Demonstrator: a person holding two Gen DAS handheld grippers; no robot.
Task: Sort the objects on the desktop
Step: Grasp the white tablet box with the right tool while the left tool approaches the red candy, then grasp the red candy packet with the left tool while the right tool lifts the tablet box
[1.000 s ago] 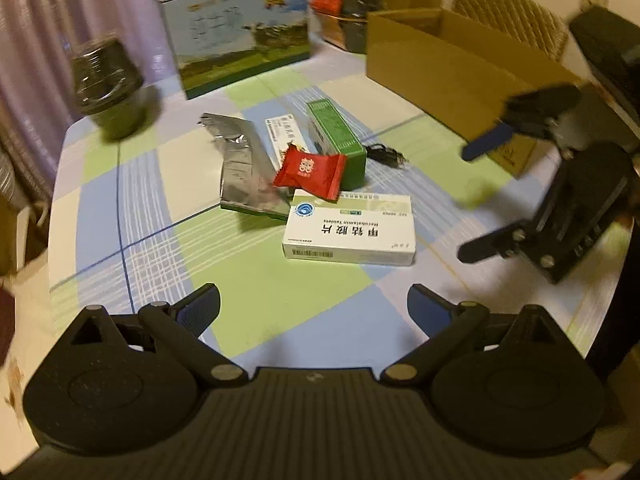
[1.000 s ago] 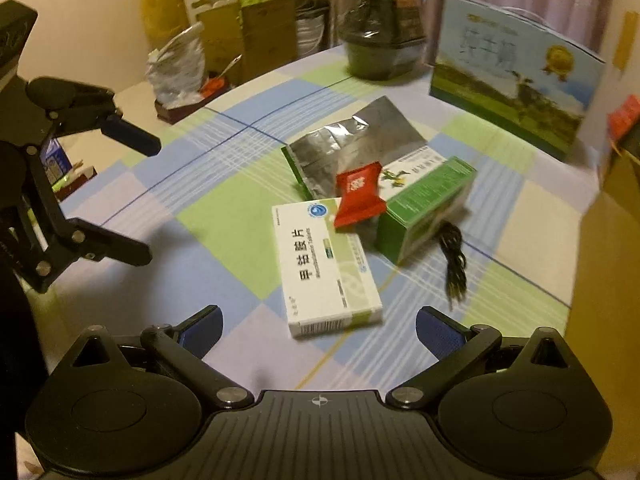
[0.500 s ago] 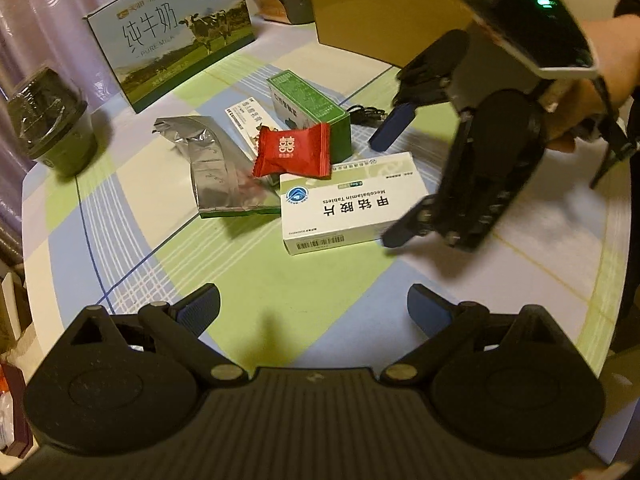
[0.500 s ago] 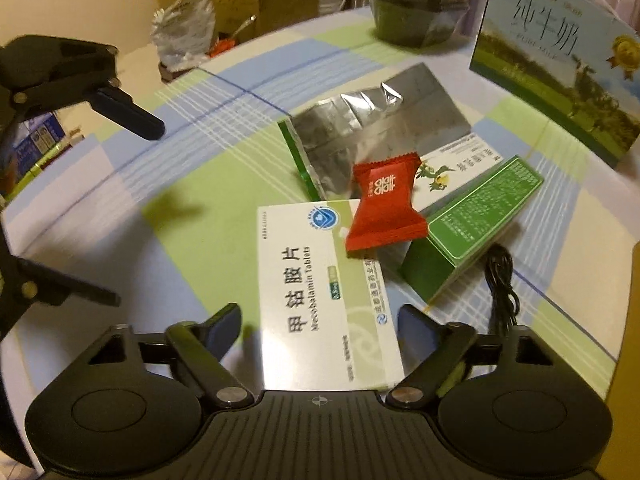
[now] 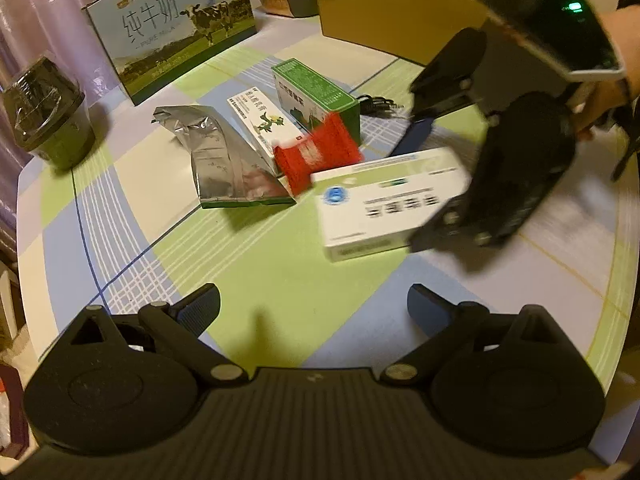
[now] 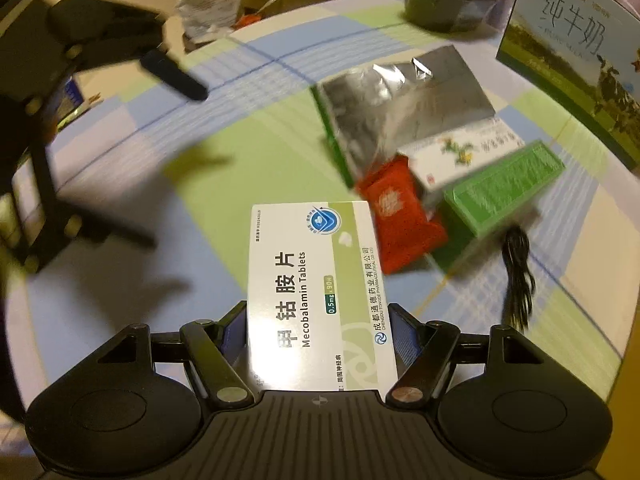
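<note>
- The right gripper [image 6: 318, 334] has its jaws closing around the white tablet box [image 6: 316, 292]; the blue pads stand right at the box's two long sides, and whether they press on it yet cannot be told.
- From the left wrist view the same gripper [image 5: 424, 184] comes down over the box's right end [image 5: 384, 200], held by a person's hand [image 5: 616, 80].
- The left gripper [image 5: 314, 306] is spread wide with nothing between its pads, hovering over bare tablecloth near the table's front edge [image 5: 280, 264].
- The tablet box lies flat around the table's middle; a red sachet [image 6: 400, 220] sits just beside its far corner.
- Beyond the sachet lie a green carton [image 6: 504, 188], a white box with a green plant print [image 6: 460, 152] and a crumpled foil pouch [image 6: 404, 100], all close together.
- A black cable [image 6: 518, 276] lies coiled beside the green carton.
- Toward the far edge stand a milk gift box [image 5: 176, 28], a dark lidded cup [image 5: 48, 116] and an open cardboard box [image 5: 392, 8].
</note>
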